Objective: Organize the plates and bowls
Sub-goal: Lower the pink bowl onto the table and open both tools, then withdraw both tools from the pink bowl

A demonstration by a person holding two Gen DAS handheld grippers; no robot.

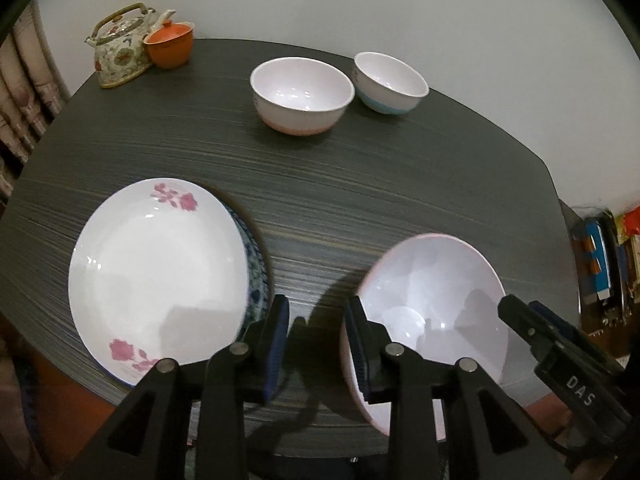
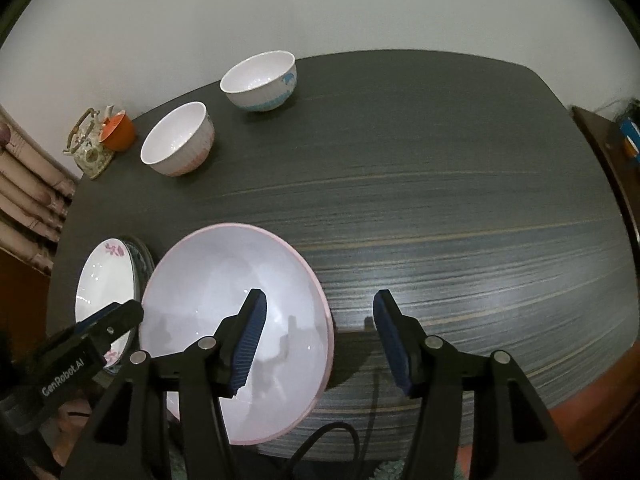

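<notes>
1. Gripping nothing on either side: left claw (image 1: 316,308) spread over bare surface (image 1: 360,200), in the gap between the plate stack and the big bowl; right claw (image 2: 319,300) spread wider, straddling the right rim of the pink-rimmed bowl (image 2: 224,300) without pressing it.
2. Could knock that wide bowl, near and right, off the surface, since it sits close to the near edge. A nudge from a lowering pad would do it.
3. Could lose the rim if pinched shallowly: glossy, sloped wall, so likely to slide out or tip when lifted.
4. Could chip the flowered plate (image 1: 160,264), near left, resting off-centre on a blue-patterned plate (image 1: 256,280). Its right edge lies just beside the left claw's left finger (image 1: 280,320), so sideways drift may scrape it or shove the stack.
5. Could clash the two claws together, since they work near each other over the same bowl.
6. Could strike one small bowl with the other when nesting: the pink-based bowl (image 1: 302,96) and blue-based bowl (image 1: 390,80) stand far, almost touching.
7. Could clip the teapot (image 1: 120,46) or orange cup (image 1: 170,44), far left, on a careless reach.
</notes>
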